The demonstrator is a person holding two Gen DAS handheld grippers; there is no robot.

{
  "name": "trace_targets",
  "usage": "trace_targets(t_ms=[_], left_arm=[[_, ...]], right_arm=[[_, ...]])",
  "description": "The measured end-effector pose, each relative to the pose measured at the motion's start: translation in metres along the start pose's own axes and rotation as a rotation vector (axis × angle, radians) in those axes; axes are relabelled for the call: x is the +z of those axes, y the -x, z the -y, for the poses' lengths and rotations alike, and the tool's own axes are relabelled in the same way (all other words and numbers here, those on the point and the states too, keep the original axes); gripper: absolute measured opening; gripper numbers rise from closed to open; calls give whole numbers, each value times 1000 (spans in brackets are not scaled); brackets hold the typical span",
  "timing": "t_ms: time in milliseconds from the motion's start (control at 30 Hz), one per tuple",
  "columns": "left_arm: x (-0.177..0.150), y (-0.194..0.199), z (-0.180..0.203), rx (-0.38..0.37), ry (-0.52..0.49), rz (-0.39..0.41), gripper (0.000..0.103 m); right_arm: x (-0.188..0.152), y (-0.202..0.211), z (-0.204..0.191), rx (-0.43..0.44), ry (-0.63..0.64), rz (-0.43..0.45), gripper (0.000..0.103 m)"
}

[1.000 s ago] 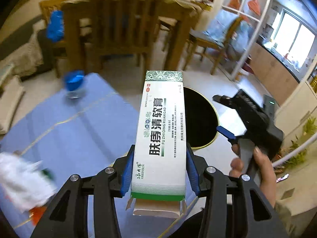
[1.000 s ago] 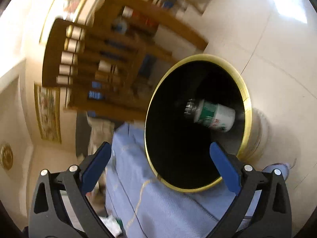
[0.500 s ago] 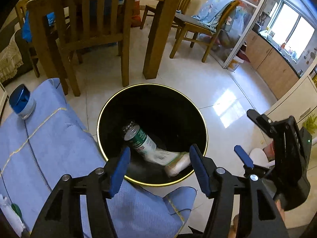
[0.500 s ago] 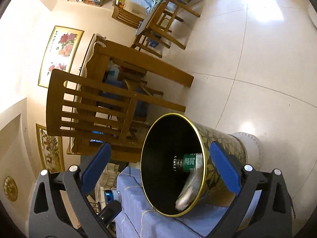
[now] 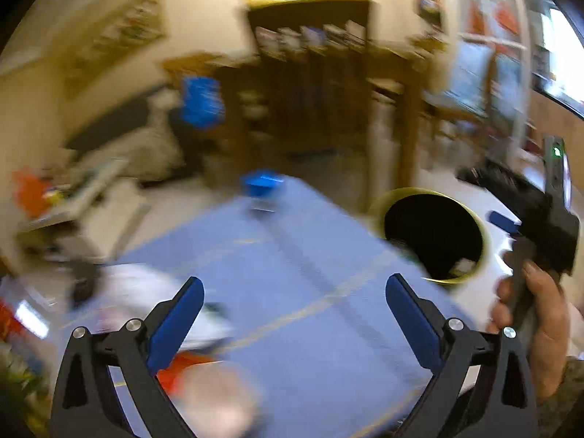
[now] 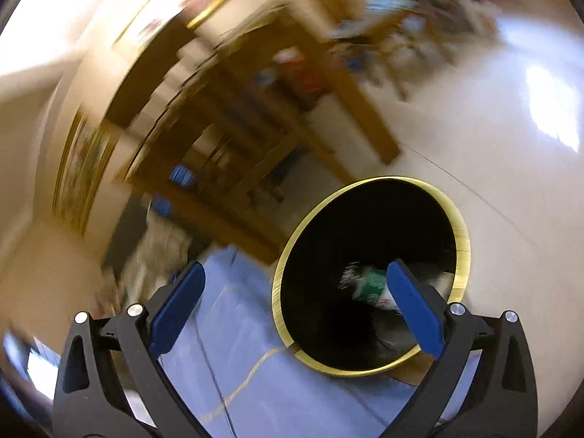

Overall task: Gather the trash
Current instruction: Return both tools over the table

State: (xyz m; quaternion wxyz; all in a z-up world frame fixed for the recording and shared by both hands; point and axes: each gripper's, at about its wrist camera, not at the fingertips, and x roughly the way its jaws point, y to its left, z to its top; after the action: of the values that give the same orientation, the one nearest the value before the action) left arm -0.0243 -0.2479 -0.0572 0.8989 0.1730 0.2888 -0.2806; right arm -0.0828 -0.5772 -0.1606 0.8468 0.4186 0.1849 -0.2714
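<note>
Left tool [image 5: 292,292] hangs over the blue-covered worktop [image 5: 310,273], its jaws having just swung apart to full width with nothing between them. Right tool [image 6: 294,286] also stands wide and empty; in the left wrist view a hand [image 5: 536,314] grips it just right of the bin. Beyond the worktop's far right corner sits the black, gold-rimmed bin [image 6: 461,230], and inside it lie a green-and-white bottle [image 6: 368,284] and a pale piece of trash [image 5: 465,265] at the bottom. A blue-capped jar [image 5: 262,186] stands on the worktop's far edge, left of the bin. Heavy motion blur smears both views, so no writing can be read, and the white and orange litter [image 5: 182,361] at the worktop's near left corner cannot be identified.
</note>
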Motion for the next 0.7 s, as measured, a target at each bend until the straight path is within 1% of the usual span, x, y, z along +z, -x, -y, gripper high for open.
trace_targets(t_ms=[33,133,200,233,267,333,433,500,567,633,700], left_arm=[[-4,9,-26,53,37,14,96],[-16,19,-84,123,137,-1,96],[-24,23,-113,135,201,-18,96],[-30,25,-127,145,233,-24,96],[-35,26,-139,166,266,-31,96],[-45,30,-155,182,303,-36,96],[-57,32,-172,245,313,-51,96],[-63,35,-180,256,321,-36,96],[-67,36,-188,278,338,-26,96],[-72,36,-192,277,352,-27,96],[-77,34,-199,262,376,-37,96]], right_arm=[[-9,-2,-25,26,100,-11,98],[-47,5,-91,93,342,-6,98],[-76,17,-122,127,459,7,98],[-99,26,-142,148,539,14,98],[-113,31,-153,161,579,13,98],[-147,42,-178,191,664,0,98],[-174,48,-204,223,737,-38,98],[-186,48,-219,243,773,-87,98],[-191,51,-225,274,775,-132,98],[-200,53,-228,299,793,-186,99],[-213,58,-227,290,830,-199,98]])
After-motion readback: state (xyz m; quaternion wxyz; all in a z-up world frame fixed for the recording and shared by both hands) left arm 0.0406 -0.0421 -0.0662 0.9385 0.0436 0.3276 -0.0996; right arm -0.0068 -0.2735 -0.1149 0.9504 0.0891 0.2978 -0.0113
